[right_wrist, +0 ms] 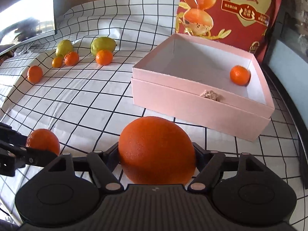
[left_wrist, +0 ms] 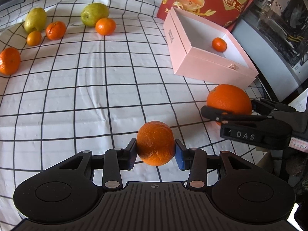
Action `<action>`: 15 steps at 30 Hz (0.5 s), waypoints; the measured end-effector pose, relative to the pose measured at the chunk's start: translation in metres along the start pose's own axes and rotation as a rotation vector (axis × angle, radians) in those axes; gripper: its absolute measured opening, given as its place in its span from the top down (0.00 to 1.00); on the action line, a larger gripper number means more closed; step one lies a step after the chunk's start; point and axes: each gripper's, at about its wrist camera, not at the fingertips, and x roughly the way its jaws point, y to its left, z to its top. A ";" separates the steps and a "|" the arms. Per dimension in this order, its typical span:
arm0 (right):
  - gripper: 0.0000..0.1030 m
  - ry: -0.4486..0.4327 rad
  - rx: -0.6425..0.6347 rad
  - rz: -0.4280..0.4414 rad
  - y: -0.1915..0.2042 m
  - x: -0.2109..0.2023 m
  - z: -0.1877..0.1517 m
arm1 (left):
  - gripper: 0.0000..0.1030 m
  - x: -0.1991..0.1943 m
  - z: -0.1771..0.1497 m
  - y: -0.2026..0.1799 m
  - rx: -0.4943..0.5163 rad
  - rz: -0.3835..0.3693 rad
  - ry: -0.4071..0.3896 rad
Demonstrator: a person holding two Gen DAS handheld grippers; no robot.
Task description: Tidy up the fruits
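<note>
Left wrist view — left claw [left_wrist: 155, 147] pinching a small orange [left_wrist: 155, 143]; right claw [right_wrist: 156, 152] clamps a large orange [right_wrist: 156, 150], pink box [right_wrist: 202, 104] at 1 o'clock.

The left gripper [left_wrist: 155, 151] is matte black plastic w/ two round discs on wide lobes and a ribbed centre plate w/ a small crosshair mark. Its linkage bars carry copper-coloured and silver rivets; one finger pad [left_wrist: 180, 156] is blue. The right gripper [right_wrist: 156, 154] has the same black build, and in the left wrist view shows raised letters "DAS" on its side.
</note>
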 end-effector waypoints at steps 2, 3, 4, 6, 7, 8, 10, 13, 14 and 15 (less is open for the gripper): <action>0.28 0.008 0.025 0.009 -0.003 -0.001 0.000 | 0.56 0.003 0.001 -0.002 0.006 -0.001 0.007; 0.28 0.012 0.035 0.012 -0.004 -0.001 0.000 | 0.56 0.005 0.002 -0.004 0.011 -0.002 0.007; 0.28 0.017 0.047 0.014 -0.005 -0.002 0.000 | 0.56 0.006 0.003 -0.006 0.016 -0.003 0.006; 0.28 0.026 0.073 0.024 -0.010 -0.004 -0.001 | 0.56 0.009 0.006 -0.010 0.020 -0.012 0.003; 0.28 0.026 0.087 0.030 -0.012 -0.006 -0.001 | 0.56 0.009 0.008 -0.012 0.022 -0.017 0.000; 0.29 0.024 0.101 0.035 -0.015 -0.008 -0.001 | 0.56 0.010 0.010 -0.014 0.025 -0.025 -0.007; 0.29 0.007 0.131 0.044 -0.022 -0.017 0.004 | 0.56 0.008 0.019 -0.019 0.031 -0.052 -0.029; 0.29 -0.057 0.167 0.066 -0.035 -0.039 0.021 | 0.56 -0.001 0.047 -0.029 0.048 -0.107 -0.095; 0.29 -0.085 0.176 0.077 -0.040 -0.048 0.030 | 0.56 -0.004 0.059 -0.035 0.065 -0.118 -0.121; 0.29 -0.113 0.182 0.085 -0.045 -0.056 0.041 | 0.56 -0.008 0.071 -0.041 0.087 -0.122 -0.147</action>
